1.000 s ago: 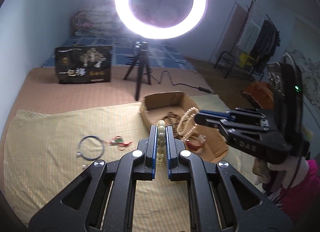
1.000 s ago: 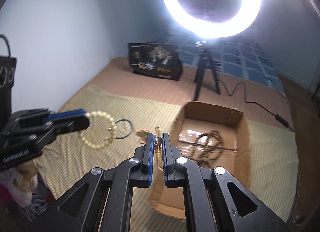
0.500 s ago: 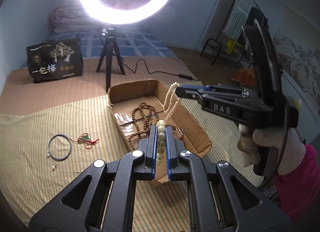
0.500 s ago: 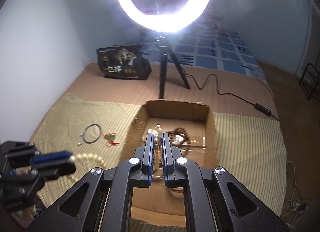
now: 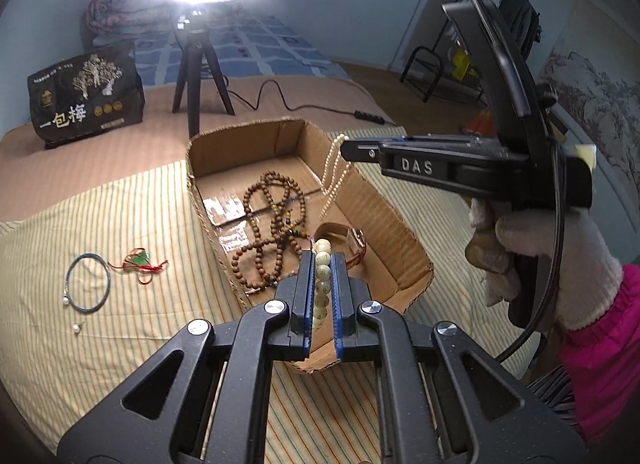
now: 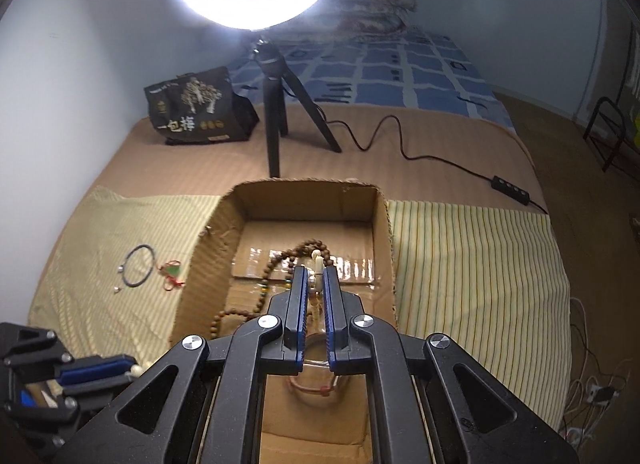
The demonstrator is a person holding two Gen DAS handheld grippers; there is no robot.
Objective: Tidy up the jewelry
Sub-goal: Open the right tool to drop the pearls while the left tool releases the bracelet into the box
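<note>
My left gripper (image 5: 322,264) is shut on a cream bead bracelet (image 5: 322,284) and holds it above the near edge of the cardboard box (image 5: 400,223). My right gripper (image 6: 316,280), also in the left wrist view (image 5: 346,149), is shut on a pearl necklace (image 5: 332,179) that hangs over the box (image 6: 384,240). Inside lie brown prayer beads (image 5: 272,223) and a watch (image 5: 352,240). A dark cord bracelet (image 5: 88,284) and a red-string jade pendant (image 5: 138,262) lie on the striped cloth (image 5: 132,223) to the left.
A ring light on a tripod (image 5: 198,75) stands behind the box, its cable (image 5: 312,103) trailing right. A black bag (image 5: 86,95) sits at the back left. A small pearl bit (image 5: 76,328) lies near the cord bracelet.
Both grippers have moved forward and right over the box, still holding their beads. The pearl necklace now hangs above the box interior.
</note>
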